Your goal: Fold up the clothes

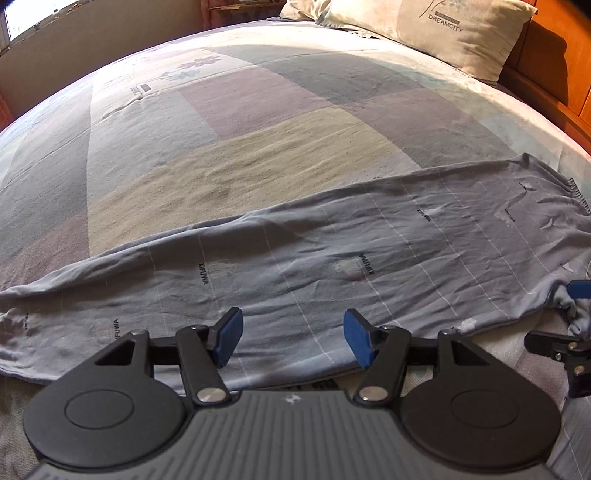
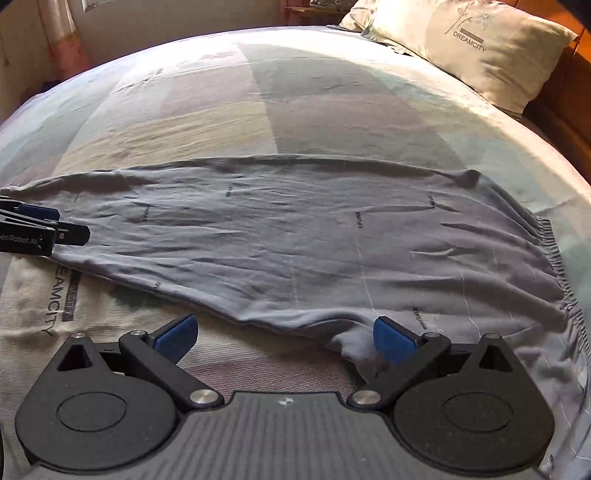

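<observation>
The grey-blue garment point(image 1: 332, 254) lies spread flat across the near part of the bed, running from the left to the right of both views. It carries thin white lines and small dark printed lettering. Its elastic waistband point(image 2: 554, 266) sits at the right end, gathered into small ruffles. The fabric is mostly smooth, with shallow creases across the middle. A small bunched flap of its near edge point(image 2: 352, 345) is raised just beside the inner face of one blue pad.

The left gripper point(image 1: 293, 338) hangs over the near edge of the garment. Its jaws stand apart and nothing is clamped between them — the cloth shows flat beneath the gap. The blue pads point(image 1: 231, 336) are clear of each other.

The right gripper point(image 2: 282, 338) is positioned at the near hem, jaws wide apart. The pads do not press on the cloth — the bunched flap lies loose next to the right-hand pad point(image 2: 391, 341).

The bedsheet point(image 1: 258, 122) under the garment is a patchwork of pale grey, mauve and yellow panels. A cream pillow point(image 2: 476, 48) with printed lettering rests at the far right corner, against a wooden headboard point(image 1: 546, 55). A window point(image 1: 33, 18) is visible at the far left.
</observation>
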